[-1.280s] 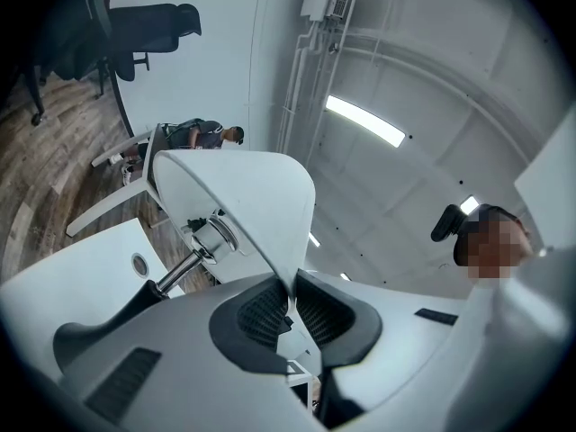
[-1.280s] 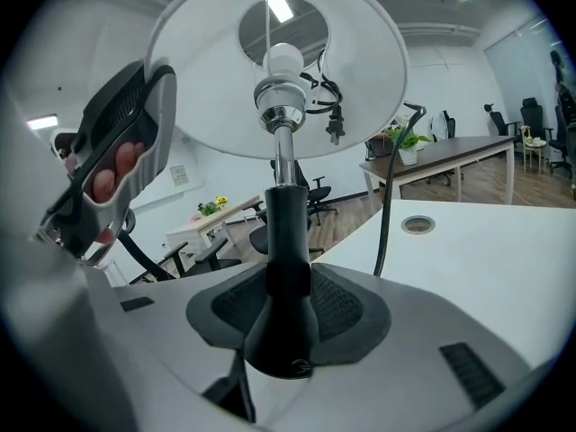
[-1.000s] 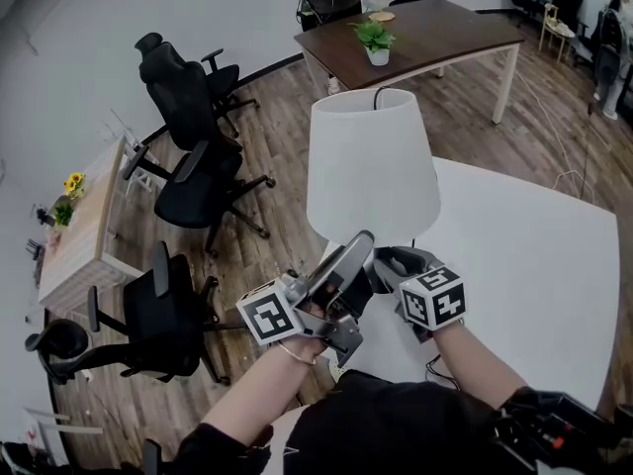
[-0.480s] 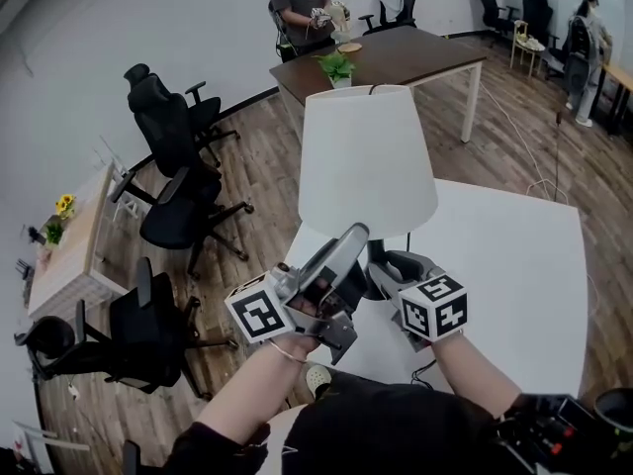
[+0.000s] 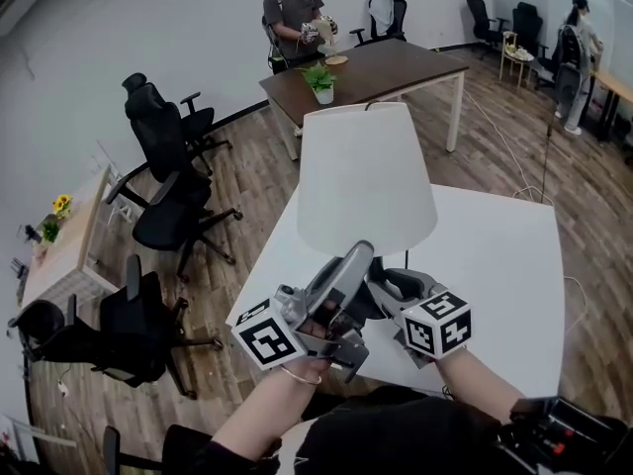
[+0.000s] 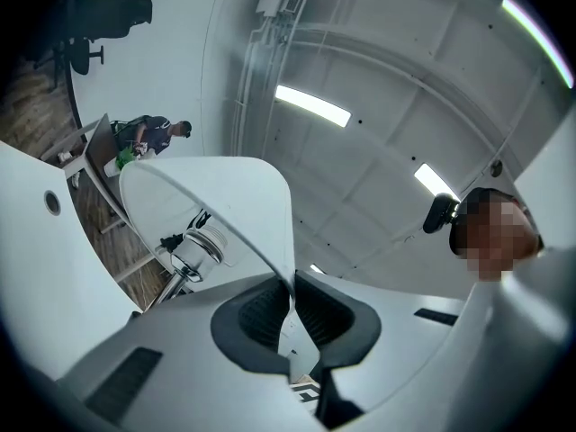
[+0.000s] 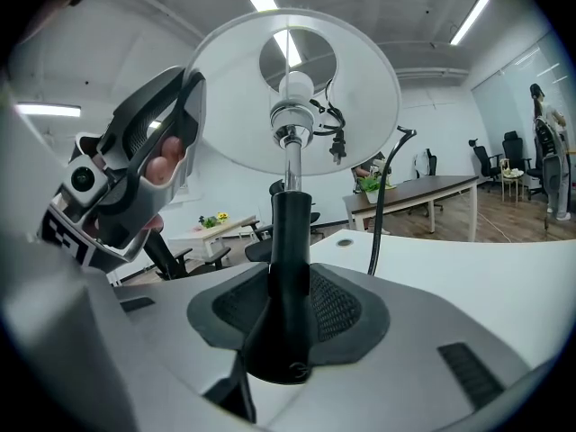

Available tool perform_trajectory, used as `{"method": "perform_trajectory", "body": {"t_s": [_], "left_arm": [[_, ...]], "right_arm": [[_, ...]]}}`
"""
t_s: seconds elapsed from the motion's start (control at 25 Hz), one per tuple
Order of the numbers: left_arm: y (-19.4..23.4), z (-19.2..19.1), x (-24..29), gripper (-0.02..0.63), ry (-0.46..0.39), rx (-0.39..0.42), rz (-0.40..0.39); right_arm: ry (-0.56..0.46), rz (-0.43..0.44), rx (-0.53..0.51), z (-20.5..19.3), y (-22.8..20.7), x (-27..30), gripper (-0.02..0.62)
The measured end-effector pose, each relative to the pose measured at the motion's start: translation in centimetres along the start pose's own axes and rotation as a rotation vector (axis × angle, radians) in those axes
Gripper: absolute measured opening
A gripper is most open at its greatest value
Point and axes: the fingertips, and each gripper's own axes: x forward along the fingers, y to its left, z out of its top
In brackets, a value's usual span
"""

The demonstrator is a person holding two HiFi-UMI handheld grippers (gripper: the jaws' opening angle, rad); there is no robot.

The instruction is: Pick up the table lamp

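The table lamp is off the white table (image 5: 495, 255), held by both grippers. Its white cone shade (image 5: 366, 178) fills the middle of the head view. My left gripper (image 5: 348, 270) is shut on the thin lower rim of the shade (image 6: 290, 286), seen from below with the bulb socket (image 6: 200, 246) inside. My right gripper (image 5: 388, 287) is shut on the lamp's black stem (image 7: 290, 268), which rises to a chrome rod and the bulb (image 7: 295, 88) under the shade (image 7: 225, 88). The lamp's black cord (image 7: 382, 205) hangs down to the right of the stem.
Black office chairs (image 5: 168, 206) stand on the wooden floor at the left. A brown desk (image 5: 376, 67) with a potted plant (image 5: 320, 79) is behind, with a person (image 5: 292, 13) beside it. Another person (image 5: 574, 52) stands far right. A small table with flowers (image 5: 54, 236) is at the left.
Both grippers have carried the lamp along with my view shifting; the white table now lies more fully under the lamp and the brown desk has slid left. Both grips are unchanged.
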Motion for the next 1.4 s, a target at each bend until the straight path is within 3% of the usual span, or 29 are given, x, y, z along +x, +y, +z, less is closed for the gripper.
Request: {"method": "perform_trajectory", "body": {"t_s": [0.36, 0.56, 1.0, 1.4], "left_arm": [[-5.3, -2.0, -0.8, 0.028, 0.029, 0.017, -0.001], [-9.1, -2.8, -2.7, 0.028, 0.033, 0.03, -0.02], [-16.4, -2.6, -9.7, 0.028, 0.028, 0.062, -0.019], [-23.6, -5.2, -15.1, 0.028, 0.063, 0.038, -0.061]], "right_arm": [[-0.003, 0.043, 0.007, -0.7, 3.1, -4.6, 0.152], [-0.022, 0.05, -0.039, -0.6, 5.6, -6.7, 0.152], [-0.049, 0.069, -0.048, -2.8, 15.2, -9.8, 0.15], [-0.065, 0.01, -0.016, -6.5, 22.6, -15.1, 0.15]]}}
